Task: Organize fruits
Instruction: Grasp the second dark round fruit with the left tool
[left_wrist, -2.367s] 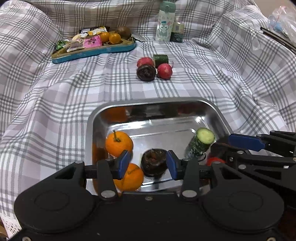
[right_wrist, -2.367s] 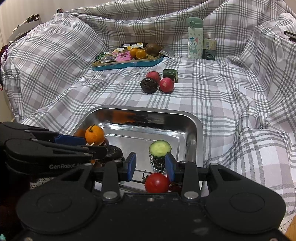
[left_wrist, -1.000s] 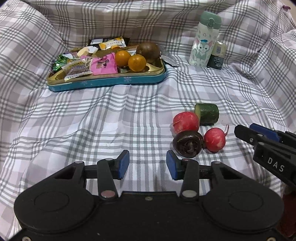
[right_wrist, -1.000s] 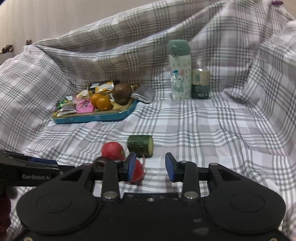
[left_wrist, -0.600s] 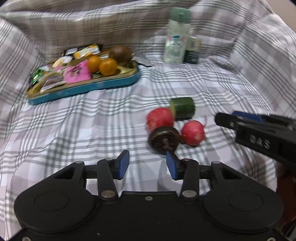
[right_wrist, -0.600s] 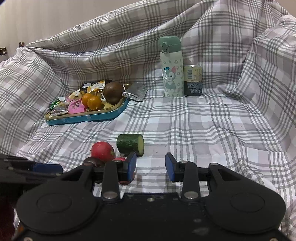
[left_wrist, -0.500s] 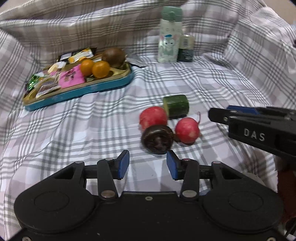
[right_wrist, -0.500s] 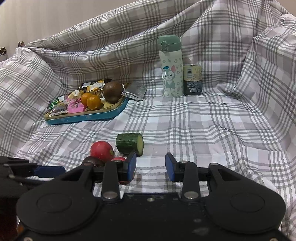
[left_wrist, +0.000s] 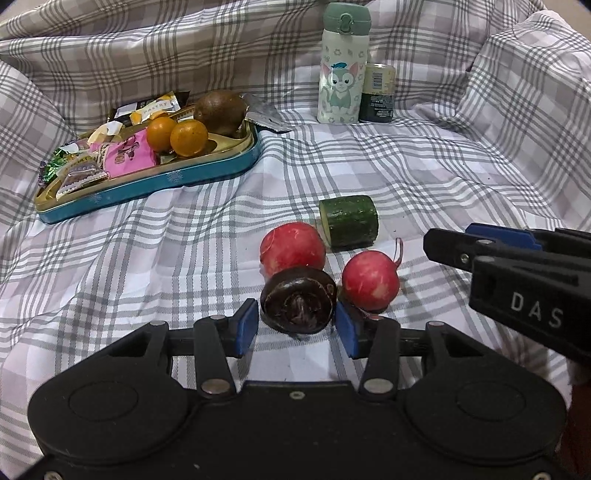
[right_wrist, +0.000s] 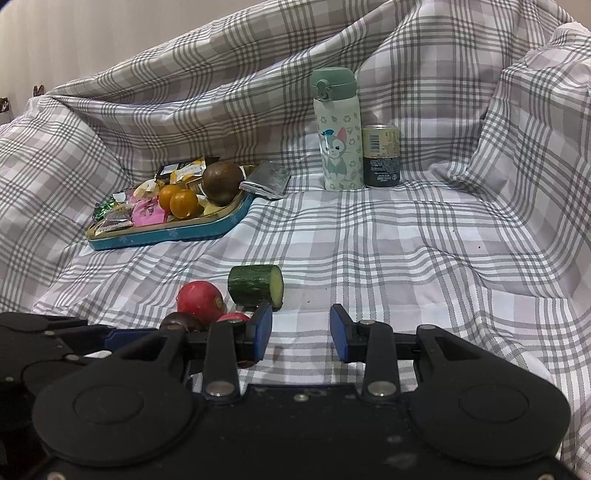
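Your left gripper (left_wrist: 297, 326): jaws apart, dark fruit (left_wrist: 298, 301) between, ungripped, on cloth (left_wrist: 184, 240) beside radishes (left_wrist: 293, 251). Your right gripper (right_wrist: 301, 328): jaws apart, holding nothing. Blue tray (left_wrist: 155, 182) holds oranges (left_wrist: 188, 137), brown fruit (left_wrist: 220, 112), snack packets (left_wrist: 127, 155).

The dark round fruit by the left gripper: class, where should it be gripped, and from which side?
Grip the dark round fruit across its rounded flanks, approaching from the near side: the left gripper already straddles it open, while radishes crowd behind.
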